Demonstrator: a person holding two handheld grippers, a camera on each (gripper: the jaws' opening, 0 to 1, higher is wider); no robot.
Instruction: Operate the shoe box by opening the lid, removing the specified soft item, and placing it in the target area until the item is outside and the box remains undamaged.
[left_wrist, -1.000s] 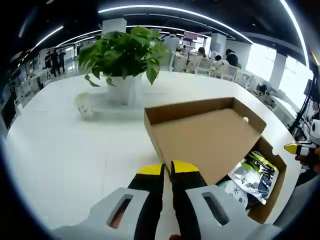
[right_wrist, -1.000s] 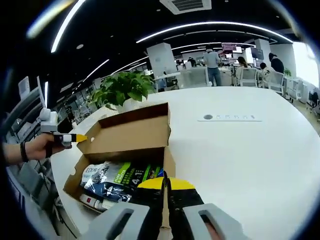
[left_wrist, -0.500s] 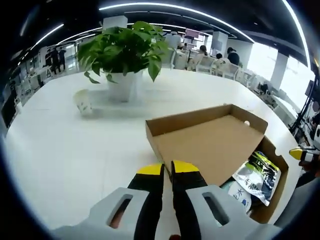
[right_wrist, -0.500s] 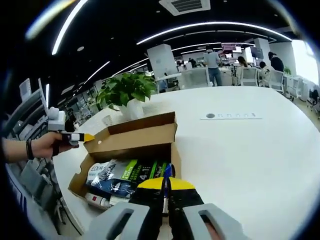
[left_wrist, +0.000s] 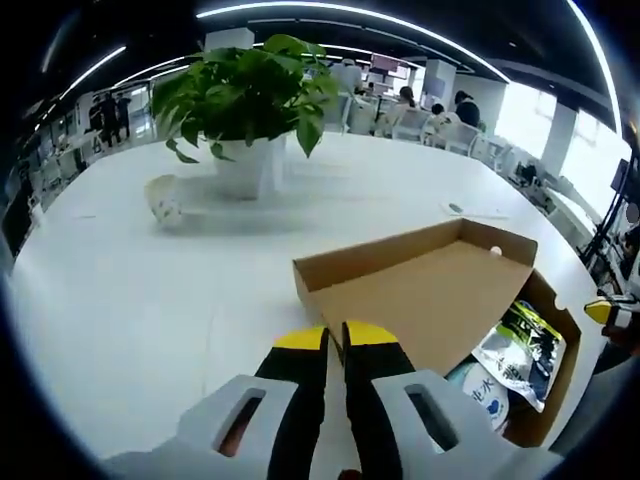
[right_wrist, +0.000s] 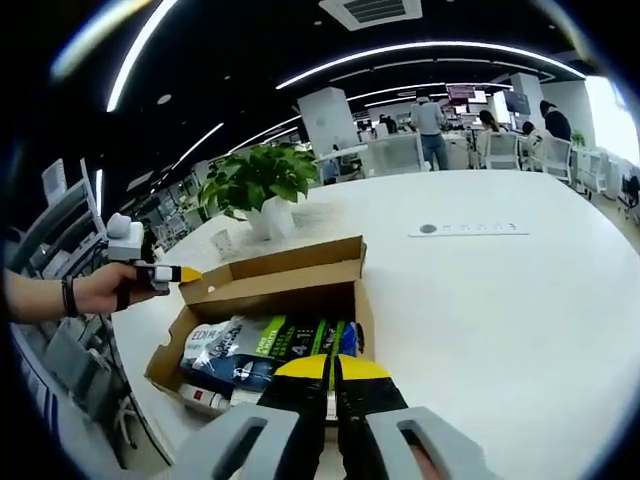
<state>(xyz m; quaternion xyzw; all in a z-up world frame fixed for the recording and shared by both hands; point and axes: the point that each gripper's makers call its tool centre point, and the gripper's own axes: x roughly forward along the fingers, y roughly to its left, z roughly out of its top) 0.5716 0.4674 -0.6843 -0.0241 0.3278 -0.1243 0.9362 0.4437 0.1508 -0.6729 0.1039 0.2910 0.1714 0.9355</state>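
left gripper (left_wrist: 334, 338): jaws closed on the lid (left_wrist: 425, 285) edge, lid tilted open | right gripper (right_wrist: 332, 368): jaws together, gripping nothing visible, at box's near wall | shoe box (right_wrist: 268, 300): at white table (right_wrist: 500, 300) edge, printed soft packs (right_wrist: 265, 345) inside | potted plant (left_wrist: 245, 110): farther along the table

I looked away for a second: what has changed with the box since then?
The lid swung further back, from half raised to nearly flat on the table. Left gripper stays shut on the lid's edge; packets remain inside the box. Right gripper stays shut.
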